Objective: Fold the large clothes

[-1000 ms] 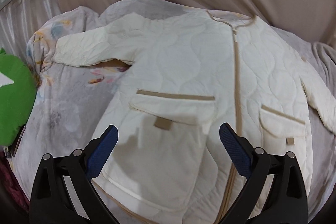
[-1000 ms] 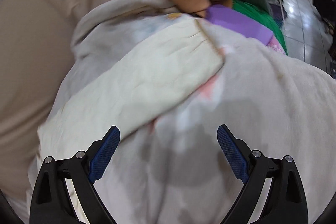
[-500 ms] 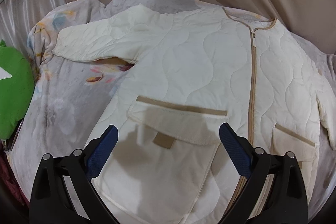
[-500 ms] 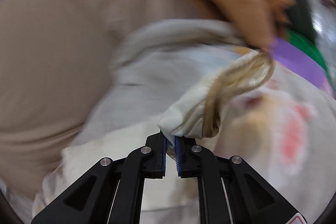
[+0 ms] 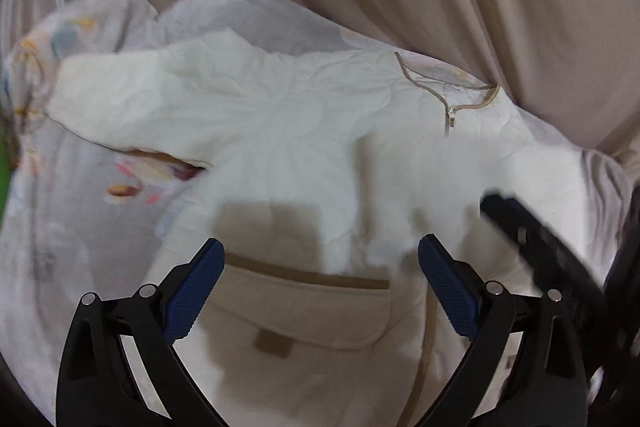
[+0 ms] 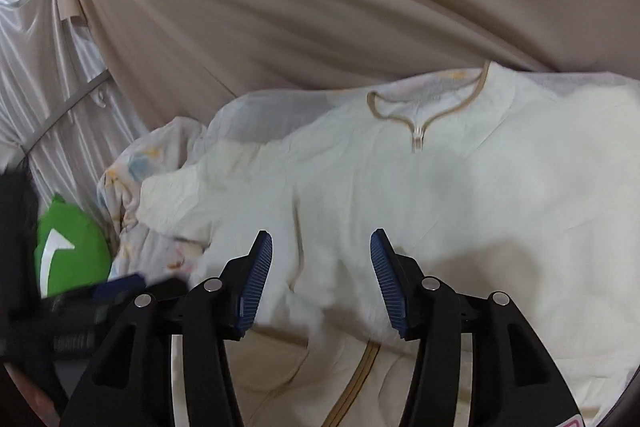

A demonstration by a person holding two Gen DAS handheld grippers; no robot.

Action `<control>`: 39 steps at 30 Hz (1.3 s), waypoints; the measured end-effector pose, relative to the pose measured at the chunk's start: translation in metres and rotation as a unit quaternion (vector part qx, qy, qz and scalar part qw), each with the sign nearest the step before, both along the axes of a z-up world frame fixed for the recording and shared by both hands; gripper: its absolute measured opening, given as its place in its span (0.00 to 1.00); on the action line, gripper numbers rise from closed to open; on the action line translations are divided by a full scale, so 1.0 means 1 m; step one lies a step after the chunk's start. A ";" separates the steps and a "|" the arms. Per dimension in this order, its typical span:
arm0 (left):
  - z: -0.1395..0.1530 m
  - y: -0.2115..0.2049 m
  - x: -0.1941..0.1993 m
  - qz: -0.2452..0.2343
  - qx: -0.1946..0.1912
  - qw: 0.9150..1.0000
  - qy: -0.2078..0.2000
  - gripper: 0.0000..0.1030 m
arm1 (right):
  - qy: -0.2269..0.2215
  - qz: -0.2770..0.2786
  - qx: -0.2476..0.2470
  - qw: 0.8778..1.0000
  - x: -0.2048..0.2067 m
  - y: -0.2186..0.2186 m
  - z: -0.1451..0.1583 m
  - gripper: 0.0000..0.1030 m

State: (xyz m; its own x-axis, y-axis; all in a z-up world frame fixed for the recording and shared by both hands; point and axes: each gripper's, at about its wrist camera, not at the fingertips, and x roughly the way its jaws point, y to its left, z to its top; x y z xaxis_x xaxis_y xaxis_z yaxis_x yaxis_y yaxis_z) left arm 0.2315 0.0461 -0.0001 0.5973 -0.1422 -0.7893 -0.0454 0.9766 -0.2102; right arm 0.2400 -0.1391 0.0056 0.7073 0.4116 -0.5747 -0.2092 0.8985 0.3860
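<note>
Jacket (image 5: 304, 131) lies face-up on the bed (image 5: 72, 211), right sleeve folded across its chest: quilted, soft, bulky, floppy, so you pinch cuff or hem; left gripper (image 5: 320, 287) wide, empty; right gripper (image 6: 322, 283) just reopening, half-spread, nothing between.

readable text: none in either view
sign: white arrow shape on green cushion (image 6: 74, 251), left of the cream jacket (image 6: 400, 187), right wrist view only
jacket pocket tab (image 5: 273, 343): plain tan patch, no lettering visible
neck label: pale patch inside jacket collar (image 5: 448, 85), print too blurred to read
pink mark: bottom right corner of right wrist view, below jacket, cut off, unreadable
</note>
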 end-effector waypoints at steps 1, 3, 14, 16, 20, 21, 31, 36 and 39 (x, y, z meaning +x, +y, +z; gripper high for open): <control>-0.009 0.002 0.009 -0.002 -0.022 1.000 0.013 0.93 | -0.002 -0.012 0.003 1.000 -0.013 -0.006 -0.001 0.51; -0.027 0.003 0.024 -0.005 -0.071 0.997 0.039 0.93 | 0.001 -0.051 0.019 0.999 -0.041 -0.031 -0.006 0.57; -0.082 -0.036 0.059 -0.030 -0.154 0.983 0.091 0.22 | 0.104 -0.295 0.165 0.935 -0.128 -0.210 -0.073 0.60; -0.074 -0.036 0.065 -0.043 -0.149 0.985 0.079 0.07 | 0.109 -0.302 0.207 0.924 -0.121 -0.220 -0.085 0.60; -0.027 -0.028 0.077 -0.057 -0.115 0.992 0.001 0.05 | 0.095 -0.288 0.225 0.926 -0.095 -0.219 -0.076 0.13; -0.014 -0.025 0.079 -0.057 -0.109 0.992 -0.020 0.04 | 0.070 -0.276 0.222 0.932 -0.091 -0.215 -0.062 0.11; -0.073 -0.013 0.117 -0.035 0.013 0.999 0.026 0.05 | 0.129 -0.229 0.099 0.960 -0.057 -0.180 -0.099 0.08; -0.082 -0.019 0.111 -0.045 0.045 0.998 0.005 0.05 | 0.031 -0.256 0.025 0.966 -0.094 -0.173 -0.040 0.09; -0.081 -0.022 0.110 -0.041 0.048 0.998 0.007 0.06 | 0.042 -0.233 -0.022 0.971 -0.066 -0.161 -0.035 0.09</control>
